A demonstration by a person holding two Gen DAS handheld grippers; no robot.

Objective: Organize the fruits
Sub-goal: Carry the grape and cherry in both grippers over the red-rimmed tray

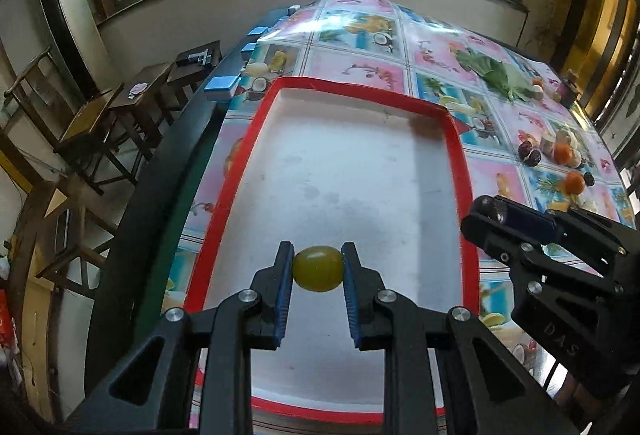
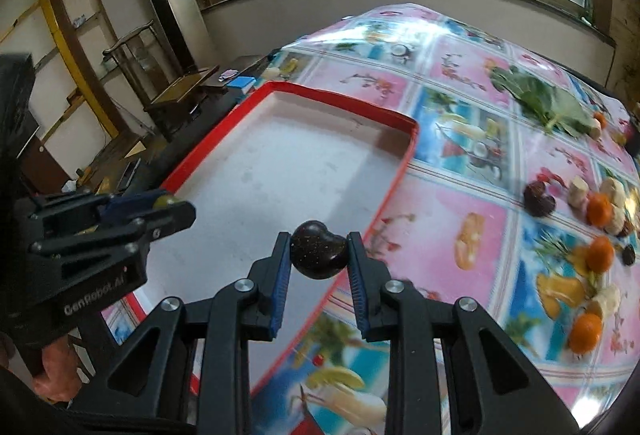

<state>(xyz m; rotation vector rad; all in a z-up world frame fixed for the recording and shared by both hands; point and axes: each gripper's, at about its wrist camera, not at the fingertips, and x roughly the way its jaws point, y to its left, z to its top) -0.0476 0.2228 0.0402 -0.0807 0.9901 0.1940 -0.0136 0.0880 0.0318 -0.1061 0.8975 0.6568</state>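
fruit-print tablecloth (image 1: 360, 31), windowed room. red-rimmed tray (image 1: 454, 139): empty. left gripper (image 1: 318, 269): clamped on green grape (image 1: 318, 269), above tray. right gripper (image 2: 319, 255): clamped on dark plum (image 2: 319, 255), at tray edge. step: carrying to tray. next: lower, release both inside.

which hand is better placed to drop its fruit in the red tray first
Left, probably. The left gripper holds its green grape over the red tray floor; the right gripper holds its dark cherry over the tray's edge.
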